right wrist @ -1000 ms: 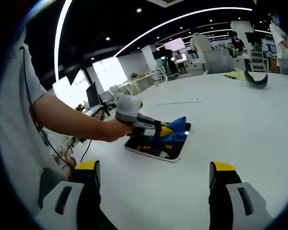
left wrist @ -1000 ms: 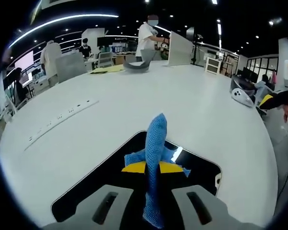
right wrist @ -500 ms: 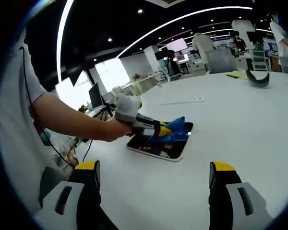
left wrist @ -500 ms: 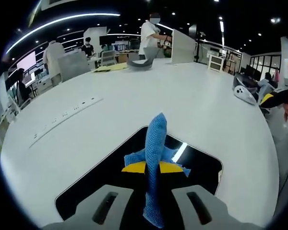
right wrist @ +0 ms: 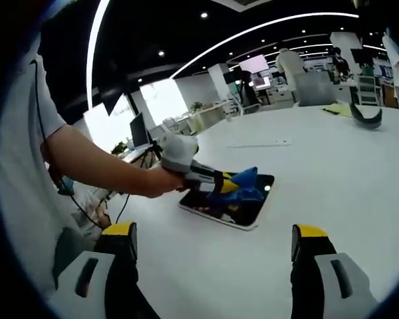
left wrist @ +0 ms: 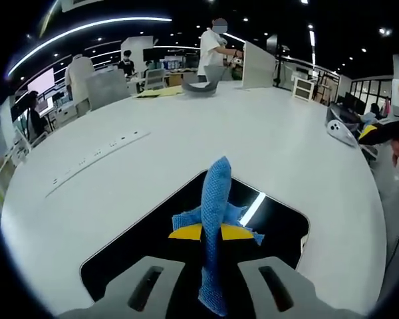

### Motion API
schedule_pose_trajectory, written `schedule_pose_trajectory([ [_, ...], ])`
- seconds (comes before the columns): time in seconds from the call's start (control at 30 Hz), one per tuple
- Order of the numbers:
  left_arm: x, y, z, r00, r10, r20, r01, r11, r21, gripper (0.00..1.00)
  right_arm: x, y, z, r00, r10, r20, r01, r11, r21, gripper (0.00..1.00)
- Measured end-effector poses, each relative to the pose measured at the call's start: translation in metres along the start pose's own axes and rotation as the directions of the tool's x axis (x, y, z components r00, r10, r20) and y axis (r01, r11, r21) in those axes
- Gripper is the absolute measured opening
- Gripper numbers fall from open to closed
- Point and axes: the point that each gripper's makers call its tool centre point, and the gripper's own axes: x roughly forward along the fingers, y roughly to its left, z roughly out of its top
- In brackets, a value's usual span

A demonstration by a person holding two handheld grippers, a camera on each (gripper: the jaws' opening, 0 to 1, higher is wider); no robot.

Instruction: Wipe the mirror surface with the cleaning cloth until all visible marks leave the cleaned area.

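Left claw (left wrist: 211,234) is clamped on the blue cleaning cloth (left wrist: 213,219) — yellow tips pinch it mid-fold, and the cloth stands up between the jaws and trails down to the bottom of the left gripper view. The cloth sits over the mirror (left wrist: 146,246), a dark rounded-corner slab lying flat on the white surface (left wrist: 186,139); a ceiling light streak reflects on the glass just right of the cloth. No brand, label or writing can be read on it.

Right claw (right wrist: 213,239) — jaws spread wide, nothing between them, hovering above bare surface on the near side of the mirror (right wrist: 249,211), well apart from it. In the right gripper view a hand (right wrist: 156,181) holds the left claw (right wrist: 229,186) with the cloth (right wrist: 243,193) down on the mirror.

Edges: the mirror lies near the surface's near edge, with open white top on all its other sides. Beyond it, a white power strip (left wrist: 96,159) lies to the left, well apart. At the far rim sit a grey curved object (left wrist: 201,85) and yellow sheets (left wrist: 156,93). Past that, a person (left wrist: 216,50) stands at a desk.
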Motion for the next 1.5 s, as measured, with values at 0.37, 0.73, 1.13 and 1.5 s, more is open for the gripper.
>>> schedule_pose_trajectory([
  [0.37, -0.012, 0.007, -0.009, 1.0, 0.01, -0.006, -0.01, 1.0, 0.001, 0.05, -0.002, -0.004, 0.004, 1.0, -0.005, 0.01, 0.005, 1.0, -0.004, 1.0],
  [0.73, -0.022, 0.013, -0.016, 1.0, 0.025, -0.017, -0.025, 1.0, -0.009, 0.05, -0.003, -0.006, 0.009, 1.0, -0.013, 0.024, 0.013, 1.0, -0.008, 1.0],
  [1.13, -0.043, 0.026, -0.028, 0.998, 0.052, -0.034, -0.052, 0.999, -0.011, 0.05, -0.004, -0.004, 0.007, 1.0, -0.019, 0.022, 0.019, 1.0, -0.012, 1.0],
  [1.5, -0.054, 0.038, -0.038, 0.996, 0.077, -0.041, -0.078, 0.997, -0.026, 0.05, -0.003, -0.003, 0.008, 1.0, -0.021, 0.023, 0.021, 1.0, -0.012, 1.0],
])
